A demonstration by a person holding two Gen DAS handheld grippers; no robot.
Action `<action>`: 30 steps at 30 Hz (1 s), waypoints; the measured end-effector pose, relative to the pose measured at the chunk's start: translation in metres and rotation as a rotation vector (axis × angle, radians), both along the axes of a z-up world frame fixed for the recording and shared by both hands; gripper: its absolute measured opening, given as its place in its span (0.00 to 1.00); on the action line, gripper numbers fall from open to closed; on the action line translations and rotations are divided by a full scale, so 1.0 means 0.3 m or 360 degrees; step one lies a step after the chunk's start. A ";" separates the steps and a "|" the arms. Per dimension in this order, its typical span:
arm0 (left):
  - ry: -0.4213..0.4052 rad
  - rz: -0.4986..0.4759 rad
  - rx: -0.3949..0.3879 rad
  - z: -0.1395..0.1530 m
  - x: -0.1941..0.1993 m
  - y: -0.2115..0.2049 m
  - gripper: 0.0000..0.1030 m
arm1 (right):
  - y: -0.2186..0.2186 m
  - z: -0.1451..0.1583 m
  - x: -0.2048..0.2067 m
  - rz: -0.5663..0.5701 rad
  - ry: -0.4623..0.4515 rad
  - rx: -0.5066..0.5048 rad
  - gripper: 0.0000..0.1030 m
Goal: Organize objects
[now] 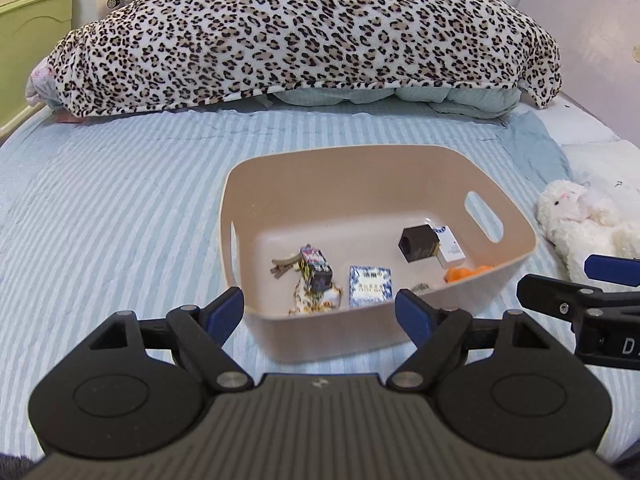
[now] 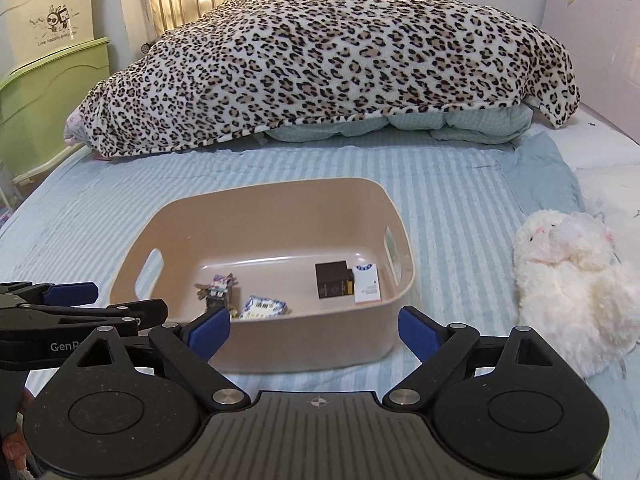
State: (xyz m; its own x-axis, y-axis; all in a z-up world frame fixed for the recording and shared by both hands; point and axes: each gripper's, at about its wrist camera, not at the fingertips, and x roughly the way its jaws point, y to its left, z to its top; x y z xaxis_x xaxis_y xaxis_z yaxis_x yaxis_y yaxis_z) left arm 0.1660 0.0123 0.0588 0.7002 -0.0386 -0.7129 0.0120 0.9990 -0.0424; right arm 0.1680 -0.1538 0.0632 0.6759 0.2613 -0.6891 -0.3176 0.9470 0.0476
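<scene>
A beige plastic basket [image 1: 516, 232] [image 2: 256, 196] stands on the striped bed. It holds a black box [image 1: 416, 245] [image 2: 333, 279], a white box [image 1: 451, 249] [image 2: 366, 283], a blue-and-white packet [image 1: 369, 285] [image 2: 264, 307], a hair clip [image 1: 285, 265], a patterned toy [image 1: 315, 270] [image 2: 219, 287] and an orange piece [image 1: 466, 273]. A white plush lamb [image 1: 580, 216] [image 2: 568, 276] lies to the right of the basket. My left gripper [image 1: 319, 309] is open and empty at the basket's near rim. My right gripper [image 2: 314, 329] is open and empty, also at the near rim.
A leopard-print blanket [image 1: 304, 36] [image 2: 328, 60] is heaped over bedding at the far end. Green and cream drawers [image 2: 44, 92] stand at the left. A wall panel [image 2: 592, 48] runs along the right. The other gripper shows at each view's edge [image 1: 576, 296] [image 2: 72, 312].
</scene>
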 end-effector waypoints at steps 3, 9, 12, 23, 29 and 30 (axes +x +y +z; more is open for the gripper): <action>0.0007 -0.0009 -0.0025 0.005 -0.049 0.011 0.81 | -0.009 0.004 -0.042 0.0001 0.0003 -0.0001 0.90; -0.0016 -0.0011 -0.0013 0.015 -0.161 0.021 0.81 | -0.038 -0.002 -0.119 -0.0016 0.0035 0.0037 0.90; -0.0034 -0.0010 -0.0016 0.025 -0.215 0.023 0.81 | -0.046 0.001 -0.161 -0.0017 0.0034 0.0044 0.90; -0.0126 -0.0030 0.0035 0.060 -0.415 0.002 0.81 | -0.087 0.024 -0.345 -0.0011 -0.0001 0.0102 0.90; -0.0122 -0.0042 -0.0009 0.067 -0.501 0.003 0.81 | -0.094 0.029 -0.445 0.0006 -0.0004 0.0113 0.90; -0.0121 -0.0042 -0.0017 0.069 -0.515 0.003 0.81 | -0.096 0.029 -0.461 0.0005 -0.0001 0.0116 0.90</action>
